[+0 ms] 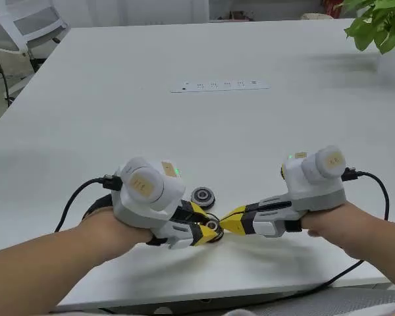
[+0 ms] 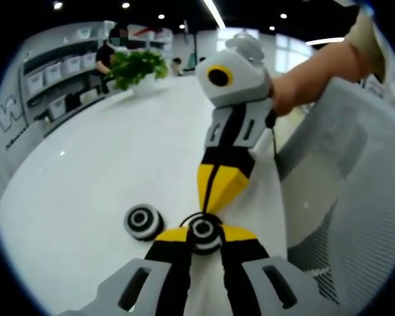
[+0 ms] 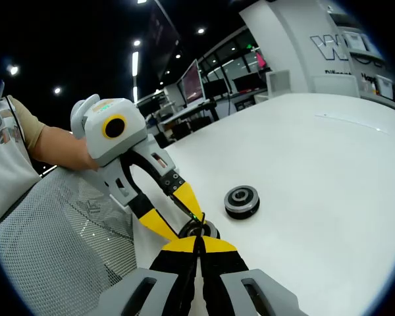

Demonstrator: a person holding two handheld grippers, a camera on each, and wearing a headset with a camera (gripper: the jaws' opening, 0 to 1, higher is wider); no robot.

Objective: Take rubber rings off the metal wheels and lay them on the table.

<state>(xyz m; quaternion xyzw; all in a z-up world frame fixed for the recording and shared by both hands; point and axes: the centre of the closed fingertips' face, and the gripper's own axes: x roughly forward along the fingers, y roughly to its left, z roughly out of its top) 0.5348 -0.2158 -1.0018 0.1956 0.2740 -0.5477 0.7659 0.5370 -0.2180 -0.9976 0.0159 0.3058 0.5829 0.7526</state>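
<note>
1. Right at the near edge of the table [image 1: 184, 131], the two tools are nose to nose. The left gripper [image 2: 203, 234] is clamped on a wheel [image 1: 214, 230], one yellow tip on each side of its rim. The wheel's flat face looks back along that tool.
2. The right gripper [image 3: 199, 245] comes in from the opposite side, roughly in line with the left one. Its jaws are pressed together and their tips touch the wheel's rim on the side away from the left hand. I cannot tell whether any rubber is nipped between them.
3. This is what the next move turns on, as I read it. The ring sits around the rim directly ahead of the right tips, so the peel would be a pull back along the right tool's own axis while the left one holds firm.
4. Just beyond the tips, a second wheel [image 3: 242, 199] lies flat on the table. It is apart from both tools and a shade nearer the left. Its dark outer band looks to be on, so it is judged not yet done.
5. Mid-table there is a flat socket strip [image 1: 220, 85], well apart from the work.
6. At the far corner, plant [image 1: 378, 23] leaves hang over the table.
</note>
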